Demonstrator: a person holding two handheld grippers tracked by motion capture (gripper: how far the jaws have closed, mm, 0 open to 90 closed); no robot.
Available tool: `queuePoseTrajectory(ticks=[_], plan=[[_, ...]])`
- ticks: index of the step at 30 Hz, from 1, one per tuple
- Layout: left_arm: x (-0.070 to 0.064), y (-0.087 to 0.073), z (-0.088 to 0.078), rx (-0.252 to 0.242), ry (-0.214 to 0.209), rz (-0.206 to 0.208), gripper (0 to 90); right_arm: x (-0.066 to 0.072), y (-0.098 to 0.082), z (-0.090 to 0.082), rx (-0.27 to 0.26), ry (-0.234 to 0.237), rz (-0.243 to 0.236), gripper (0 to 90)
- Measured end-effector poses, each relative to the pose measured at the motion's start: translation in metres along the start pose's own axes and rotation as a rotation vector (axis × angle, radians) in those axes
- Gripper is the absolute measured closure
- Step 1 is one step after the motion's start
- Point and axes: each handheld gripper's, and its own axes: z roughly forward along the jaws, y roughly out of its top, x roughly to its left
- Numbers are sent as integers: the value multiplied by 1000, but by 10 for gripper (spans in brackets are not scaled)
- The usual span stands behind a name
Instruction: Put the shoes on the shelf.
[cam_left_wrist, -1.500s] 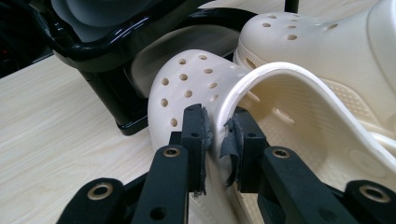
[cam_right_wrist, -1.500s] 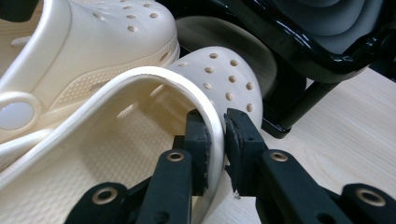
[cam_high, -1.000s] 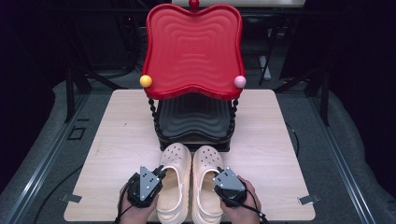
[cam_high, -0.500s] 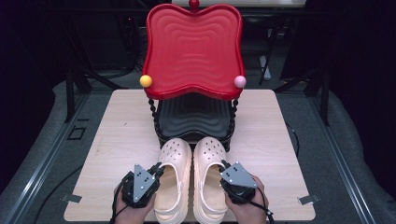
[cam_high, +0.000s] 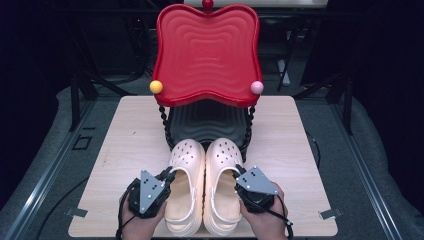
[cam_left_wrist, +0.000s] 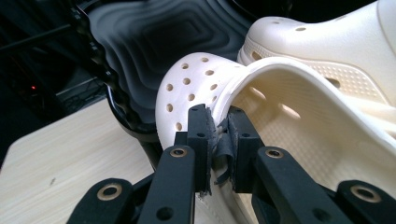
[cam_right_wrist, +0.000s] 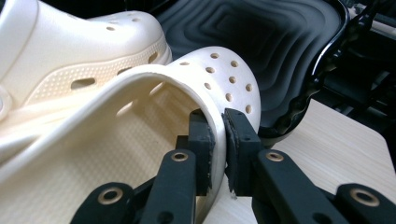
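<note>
On bench (cam_high: 125, 150), front: left gripper (cam_high: 167, 178) fingers clamp left clog (cam_high: 186, 175) rim; right gripper (cam_high: 239, 172) fingers clamp right clog (cam_high: 222, 170) rim.

Two cream clogs with holes over the toes sit side by side at the near middle, toes pointing far. The left clog (cam_high: 185, 187) and the right clog (cam_high: 223, 185) touch along their inner sides.

Matt cream foam-like clogs (cam_high: 205, 185), glossy red plastic tray (cam_high: 206, 55), pale wood-grain table (cam_high: 125, 150).
</note>
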Motion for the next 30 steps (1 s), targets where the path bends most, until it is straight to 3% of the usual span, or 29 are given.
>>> queuePoseTrajectory(ticks=[8, 13, 30], plan=[[4, 13, 0, -29, 21, -2, 822, -1, 13, -1, -17, -13, -4, 820], [8, 23, 9, -38, 33, -4, 821, -3, 22, 4, -33, -34, -14, 819], [28, 41, 72, -52, 70, -19, 818, -33, 40, 63, -36, -73, 8, 817]])
